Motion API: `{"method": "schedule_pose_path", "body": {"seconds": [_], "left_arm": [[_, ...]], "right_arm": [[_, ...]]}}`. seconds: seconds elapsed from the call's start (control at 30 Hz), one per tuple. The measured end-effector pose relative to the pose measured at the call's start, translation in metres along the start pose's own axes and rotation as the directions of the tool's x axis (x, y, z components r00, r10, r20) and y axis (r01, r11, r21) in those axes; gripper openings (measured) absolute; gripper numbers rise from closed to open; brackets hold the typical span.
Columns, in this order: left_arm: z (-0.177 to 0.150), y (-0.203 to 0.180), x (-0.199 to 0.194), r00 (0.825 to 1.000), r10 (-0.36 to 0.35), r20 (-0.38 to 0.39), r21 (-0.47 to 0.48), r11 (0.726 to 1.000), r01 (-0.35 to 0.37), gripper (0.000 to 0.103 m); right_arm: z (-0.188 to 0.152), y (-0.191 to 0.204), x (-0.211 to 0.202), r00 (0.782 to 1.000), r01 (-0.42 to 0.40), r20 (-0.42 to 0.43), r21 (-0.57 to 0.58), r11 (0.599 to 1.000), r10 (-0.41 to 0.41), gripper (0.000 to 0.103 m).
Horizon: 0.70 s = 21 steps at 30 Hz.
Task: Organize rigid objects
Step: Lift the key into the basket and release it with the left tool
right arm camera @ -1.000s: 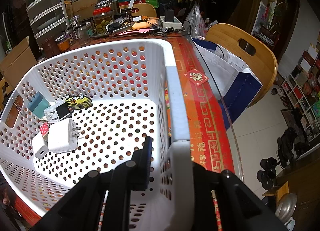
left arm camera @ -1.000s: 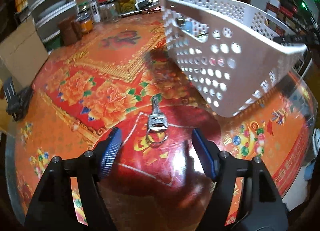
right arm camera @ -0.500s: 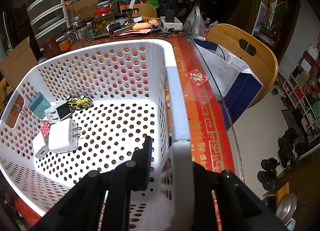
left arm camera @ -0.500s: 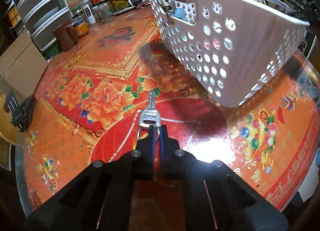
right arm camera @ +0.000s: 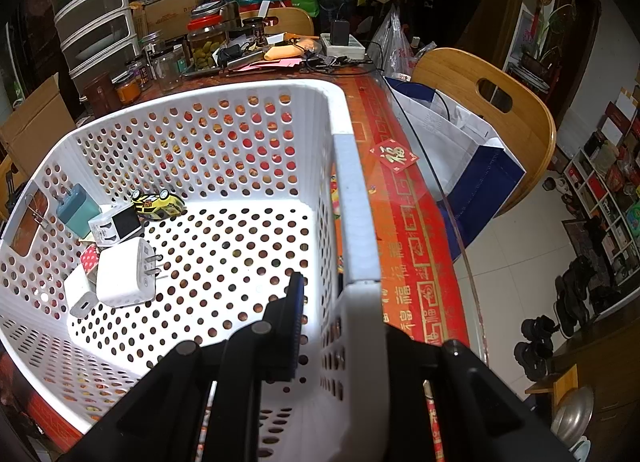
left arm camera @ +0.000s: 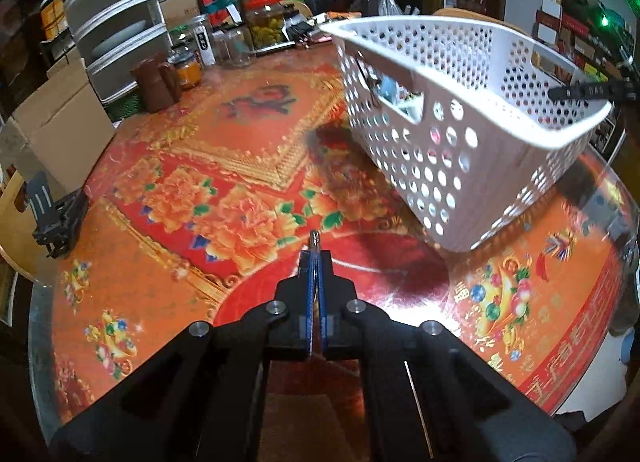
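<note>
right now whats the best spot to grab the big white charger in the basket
Grip the big white charger across its flat side faces, coming straight down from above. It lies flat on the basket floor, prongs pointing right, with a smaller charger tight against its left.

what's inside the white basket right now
In the white basket: three white chargers, a teal plug, a yellow toy car. Something red lies partly hidden under them.

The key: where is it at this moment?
In the left wrist view the key is pinched between the shut left gripper, only its tip poking out, above the red floral tablecloth, with the white basket to its right.
</note>
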State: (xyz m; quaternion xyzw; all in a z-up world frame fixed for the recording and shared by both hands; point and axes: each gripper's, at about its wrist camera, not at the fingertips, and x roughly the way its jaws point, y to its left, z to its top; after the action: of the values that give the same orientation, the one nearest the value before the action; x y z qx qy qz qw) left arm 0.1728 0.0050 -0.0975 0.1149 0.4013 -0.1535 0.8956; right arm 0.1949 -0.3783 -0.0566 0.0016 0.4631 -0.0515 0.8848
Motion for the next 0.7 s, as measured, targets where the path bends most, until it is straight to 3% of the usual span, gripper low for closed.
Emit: {"method": "schedule_pose_path", "body": {"seconds": [0.47, 0.7], "left_arm": [[0.027, 0.017, -0.041, 0.995, 0.008, 0.096, -0.063, 0.998, -0.002, 0.002], [0.058, 0.022, -0.076, 0.985, 0.039, 0.171, -0.074, 0.997, -0.026, 0.002]], "right_arm": [[0.0, 0.0, 0.0, 1.0, 0.0, 0.0, -0.001, 1.0, 0.0, 0.015], [-0.001, 0.0, 0.001, 1.0, -0.004, 0.002, -0.002, 1.0, 0.004, 0.015]]}}
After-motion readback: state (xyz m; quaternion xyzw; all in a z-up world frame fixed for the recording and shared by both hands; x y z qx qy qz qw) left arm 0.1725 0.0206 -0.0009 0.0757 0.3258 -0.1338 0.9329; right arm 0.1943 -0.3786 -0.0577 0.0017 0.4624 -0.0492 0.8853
